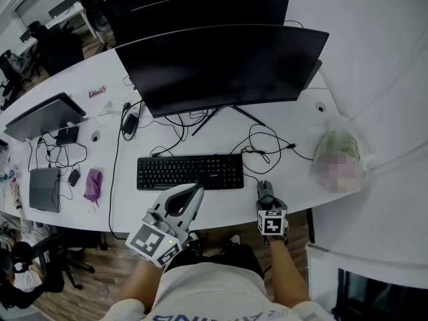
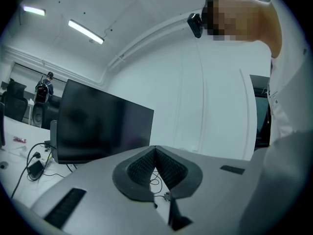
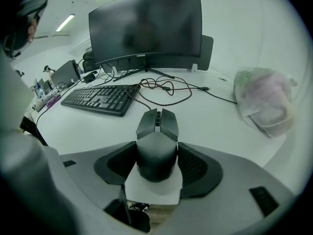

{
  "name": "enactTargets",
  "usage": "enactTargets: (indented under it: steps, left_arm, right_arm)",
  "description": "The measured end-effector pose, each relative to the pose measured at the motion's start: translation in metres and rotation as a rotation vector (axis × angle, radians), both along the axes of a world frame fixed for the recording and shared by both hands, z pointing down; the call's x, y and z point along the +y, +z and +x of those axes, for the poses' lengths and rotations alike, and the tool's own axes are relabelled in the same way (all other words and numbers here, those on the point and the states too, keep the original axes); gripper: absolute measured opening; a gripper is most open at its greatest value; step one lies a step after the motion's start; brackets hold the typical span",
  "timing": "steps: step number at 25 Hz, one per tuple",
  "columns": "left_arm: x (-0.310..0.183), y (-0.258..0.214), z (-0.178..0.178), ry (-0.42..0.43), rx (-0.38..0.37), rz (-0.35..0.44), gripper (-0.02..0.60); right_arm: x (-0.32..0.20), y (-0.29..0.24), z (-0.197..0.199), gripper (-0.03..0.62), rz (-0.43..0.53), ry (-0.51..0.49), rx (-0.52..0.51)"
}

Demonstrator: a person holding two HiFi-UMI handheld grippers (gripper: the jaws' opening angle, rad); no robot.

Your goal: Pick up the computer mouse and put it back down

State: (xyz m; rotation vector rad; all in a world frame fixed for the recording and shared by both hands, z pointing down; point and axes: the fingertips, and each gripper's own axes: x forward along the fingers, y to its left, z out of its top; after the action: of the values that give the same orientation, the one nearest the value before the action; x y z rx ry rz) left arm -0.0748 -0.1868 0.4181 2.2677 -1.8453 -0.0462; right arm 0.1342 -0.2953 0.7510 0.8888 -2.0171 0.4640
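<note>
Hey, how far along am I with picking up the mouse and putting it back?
Nothing looks finished yet. In hand: the right tool is closed on the sides of the computer mouse, which appears to rest on the desk near its front edge. The left tool is shut and empty. Left: lift the mouse, then set it back down.
</note>
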Motion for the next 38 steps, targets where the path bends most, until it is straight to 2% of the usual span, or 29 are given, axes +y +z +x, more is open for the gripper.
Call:
enactTargets:
  steps: [9,13,21,24,26,31,38]
  left_arm:
    - [0.004,-0.003,0.001,0.003,0.001,0.008,0.005]
    - [0.005,-0.007,-0.001,0.003,0.003,0.019,0.005]
    - [0.004,-0.022,0.0,0.016,0.006,0.069,0.005]
    - [0.003,-0.029,-0.001,0.016,0.009,0.089,0.005]
    - [0.003,-0.032,-0.002,0.019,0.009,0.103,0.005]
    - [0.001,-0.037,-0.002,0.026,0.01,0.128,0.005]
    - [-0.002,-0.046,-0.003,0.035,0.0,0.149,0.005]
  right_arm:
    - [-0.003,-0.017,-0.002,0.29,0.023,-0.001,-0.026]
    - [-0.01,-0.052,-0.011,0.288,0.083,-0.002,-0.089]
    - [-0.024,-0.156,-0.034,0.284,0.269,-0.009,-0.277]
    - [-0.024,-0.193,-0.04,0.196,0.346,-0.022,-0.312]
    - [-0.022,-0.216,-0.044,0.167,0.387,-0.029,-0.343]
    - [-0.02,-0.275,-0.044,0.044,0.515,-0.015,-0.45]
    - [-0.012,-0.344,-0.038,0.02,0.647,-0.011,-0.578]
